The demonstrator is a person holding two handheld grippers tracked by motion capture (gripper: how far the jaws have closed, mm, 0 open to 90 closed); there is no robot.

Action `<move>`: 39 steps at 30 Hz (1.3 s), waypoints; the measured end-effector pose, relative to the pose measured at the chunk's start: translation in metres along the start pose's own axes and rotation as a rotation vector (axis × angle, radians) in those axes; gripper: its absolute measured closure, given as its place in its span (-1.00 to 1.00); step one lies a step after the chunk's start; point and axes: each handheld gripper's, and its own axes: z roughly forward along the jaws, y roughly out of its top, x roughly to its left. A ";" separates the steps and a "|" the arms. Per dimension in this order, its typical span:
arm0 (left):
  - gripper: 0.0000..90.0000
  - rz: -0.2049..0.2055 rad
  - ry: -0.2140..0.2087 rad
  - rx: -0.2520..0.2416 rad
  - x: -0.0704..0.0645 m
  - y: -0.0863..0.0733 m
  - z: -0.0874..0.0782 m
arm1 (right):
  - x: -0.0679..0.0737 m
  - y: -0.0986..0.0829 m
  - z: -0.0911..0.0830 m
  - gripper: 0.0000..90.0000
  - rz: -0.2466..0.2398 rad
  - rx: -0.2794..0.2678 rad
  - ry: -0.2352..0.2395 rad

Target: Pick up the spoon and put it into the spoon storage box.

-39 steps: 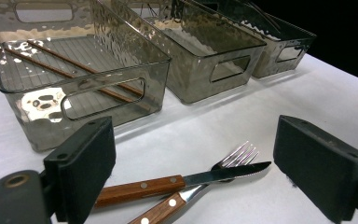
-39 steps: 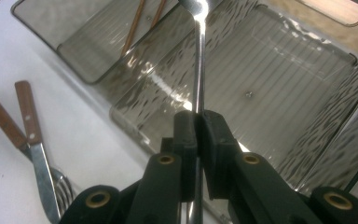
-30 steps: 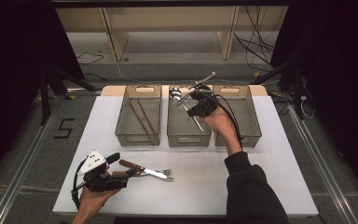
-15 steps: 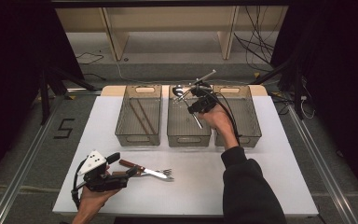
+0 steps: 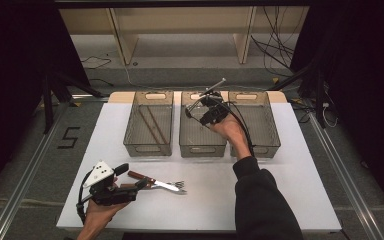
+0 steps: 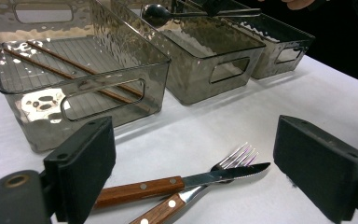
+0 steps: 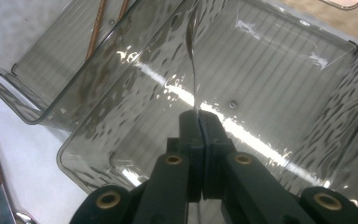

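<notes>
We hold the right gripper (image 5: 206, 111) over the middle bin (image 5: 202, 145) of three smoky clear bins that stand side by side at the far part of the white surface (image 5: 280, 190). Its jaws are pressed tight together on the thin metal handle of a spoon (image 7: 193, 56). In the right gripper view the handle runs up from the jaw tips and away over the ribbed floor of that bin. In the left gripper view the spoon's dark round bowl (image 6: 156, 11) hangs above the middle bin's rim, clear of the floor. The high view shows the handle's free end poking up and away past the hand.

The left bin (image 5: 150, 145) holds two brown chopsticks (image 6: 65, 70) lying along its floor. The right bin (image 5: 265, 145) stands just beside the middle one.

Our left gripper (image 5: 130, 190) rests low at the near left of the surface. Its jaws stand wide apart with nothing between the pads. Just ahead of them lie a knife (image 6: 182, 179) and a fork (image 6: 214, 170), both with riveted wooden handles. The knife's blade crosses over the fork's neck, and the tines point towards the bins. Both lie flat on the surface, well apart from the bins.
</notes>
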 end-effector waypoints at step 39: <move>-0.72 0.007 -0.001 0.013 0.000 0.001 0.001 | 0.013 -0.052 -0.047 -0.25 -0.026 -0.204 0.116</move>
